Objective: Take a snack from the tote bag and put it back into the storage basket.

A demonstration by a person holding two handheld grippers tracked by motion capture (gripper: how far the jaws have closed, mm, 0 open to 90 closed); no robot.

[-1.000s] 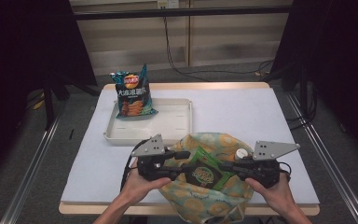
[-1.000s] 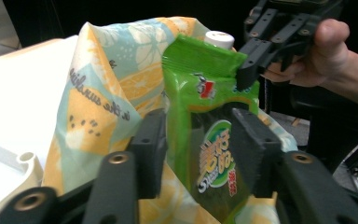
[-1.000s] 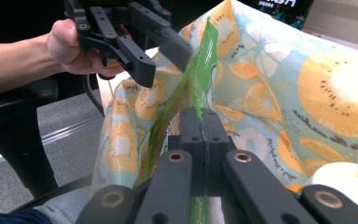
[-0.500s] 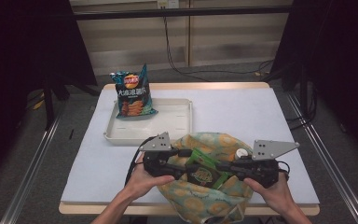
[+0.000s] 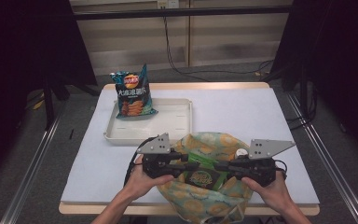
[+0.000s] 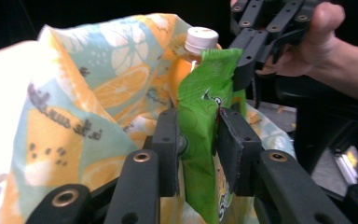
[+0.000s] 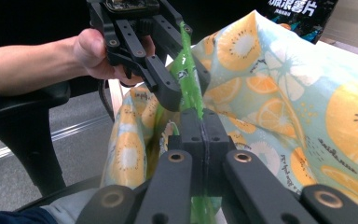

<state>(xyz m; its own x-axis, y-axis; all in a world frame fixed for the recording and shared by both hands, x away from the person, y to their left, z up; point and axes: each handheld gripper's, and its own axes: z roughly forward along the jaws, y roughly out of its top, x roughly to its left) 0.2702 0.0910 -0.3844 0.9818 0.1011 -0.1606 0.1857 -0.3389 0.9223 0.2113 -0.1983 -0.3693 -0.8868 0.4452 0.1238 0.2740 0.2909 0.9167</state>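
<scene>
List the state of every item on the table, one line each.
Fruit-print fabric bag: open, at table's near edge.
Green snack packet: upright over the bag, gripped at both ends.
Orange drink bottle: capped, upright in bag.
Blue crisp bag: sealed, leaning in tray.
White plastic tray: holds just that bag.
Left hand-held gripper: closing on packet.
Right hand-held gripper: clamped on packet.

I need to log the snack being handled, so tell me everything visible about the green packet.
The green packet is a glossy bright-green plastic snack bag with a dark round logo and yellow print. It stands on edge in the mouth of the fruit-print cloth bag, beside an orange bottle with a white cap. The right gripper is clamped on one thin edge; the left gripper, whose jaws have just been closing, pinches the other end. It looks creased and partly sunk into the bag.
</scene>
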